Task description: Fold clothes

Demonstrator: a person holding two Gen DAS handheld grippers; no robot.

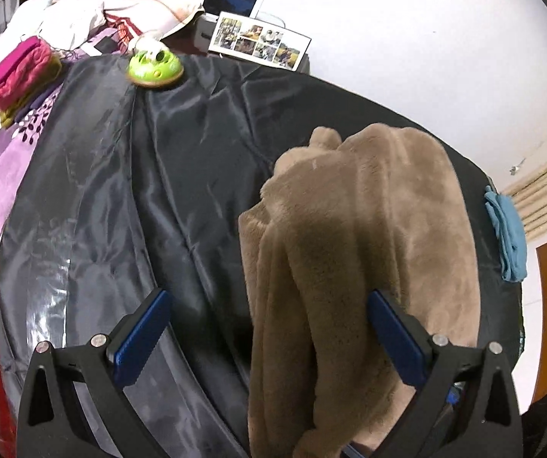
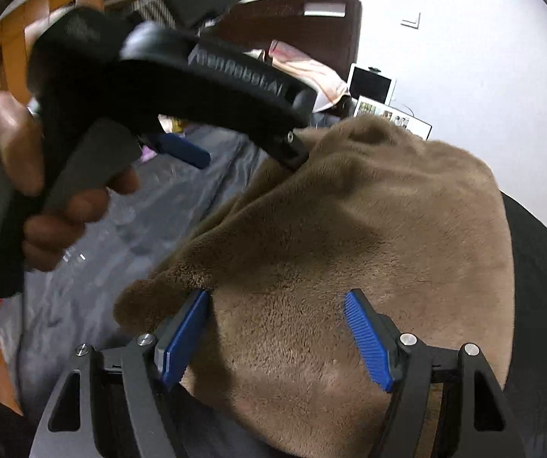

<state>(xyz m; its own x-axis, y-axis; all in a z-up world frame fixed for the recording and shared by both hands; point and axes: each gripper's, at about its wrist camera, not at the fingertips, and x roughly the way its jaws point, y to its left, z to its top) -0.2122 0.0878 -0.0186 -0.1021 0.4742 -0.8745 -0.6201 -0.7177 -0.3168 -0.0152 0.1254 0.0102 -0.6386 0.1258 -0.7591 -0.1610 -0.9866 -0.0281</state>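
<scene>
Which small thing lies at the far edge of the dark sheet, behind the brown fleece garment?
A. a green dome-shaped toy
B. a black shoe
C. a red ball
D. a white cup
A: in the left wrist view a green dome-shaped toy sits at the far edge of the dark sheet, beyond the brown fleece garment.

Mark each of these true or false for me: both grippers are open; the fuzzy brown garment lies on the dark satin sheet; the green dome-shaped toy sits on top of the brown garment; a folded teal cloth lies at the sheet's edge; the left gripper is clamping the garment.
1. Both grippers are open: true. The left gripper and right gripper both have their blue pads spread apart.
2. The fuzzy brown garment lies on the dark satin sheet: true.
3. The green dome-shaped toy sits on the garment: false. It rests on the sheet's far end, apart from it.
4. A folded teal cloth lies at the sheet's edge: true.
5. The left gripper clamps the garment: false. Its jaws are open.
</scene>
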